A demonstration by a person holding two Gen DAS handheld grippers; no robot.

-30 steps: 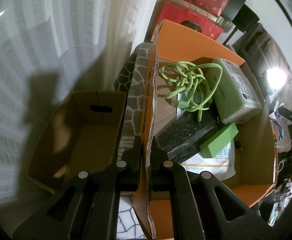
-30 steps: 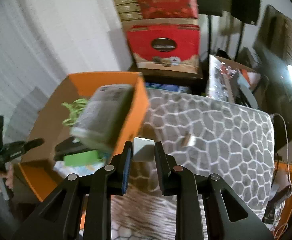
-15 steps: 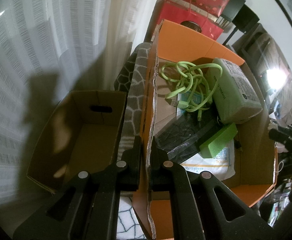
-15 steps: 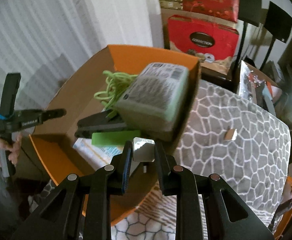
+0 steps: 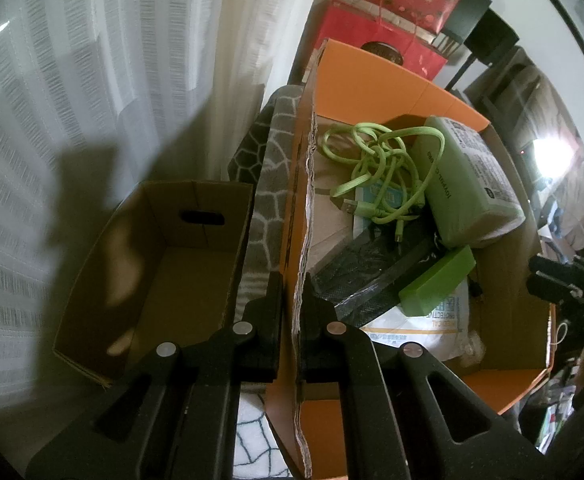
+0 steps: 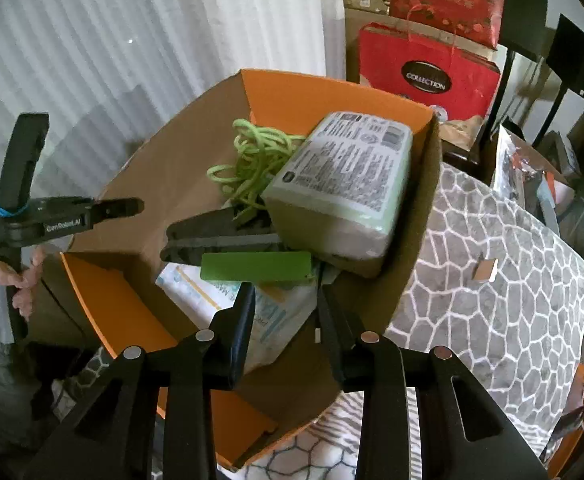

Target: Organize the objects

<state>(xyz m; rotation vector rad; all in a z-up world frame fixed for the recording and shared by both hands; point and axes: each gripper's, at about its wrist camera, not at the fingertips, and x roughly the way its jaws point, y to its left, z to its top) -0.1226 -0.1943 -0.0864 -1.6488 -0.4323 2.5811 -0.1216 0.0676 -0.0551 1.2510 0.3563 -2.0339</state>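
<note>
Gripping the box wall: the left gripper point(image 5: 292, 300) is clamped on the torn cardboard side wall of the orange box point(image 5: 391, 76), one finger outside and one inside.
Right gripper point(image 6: 286, 304): its jaws have just been opening and now stand apart with nothing between them, above the near part of the orange box.
Orange box: it sits on a grey stone-patterned cover point(image 6: 503, 280), which stretches away to the right of the right gripper.
Brown carton point(image 5: 164, 264): open-topped, with a handle slot, just left of the left gripper and below it.
Green tissue pack point(image 6: 343, 184): the biggest item in the box, leaning on the far right wall, ahead of the right gripper.
Black pouch point(image 6: 216, 236): flat, ahead of the right gripper, partly under the tissue pack.
Green flat box point(image 6: 256, 266): lying across the pouch, just beyond the right fingertips.
White printed packet point(image 6: 276, 312): under the green flat box, directly below the open jaws.
Green cable point(image 5: 375, 168): a loose tangle at the far end of the box.
Room: white curtain point(image 5: 112, 60) to the left, red gift bags point(image 6: 427, 72) behind the box.
</note>
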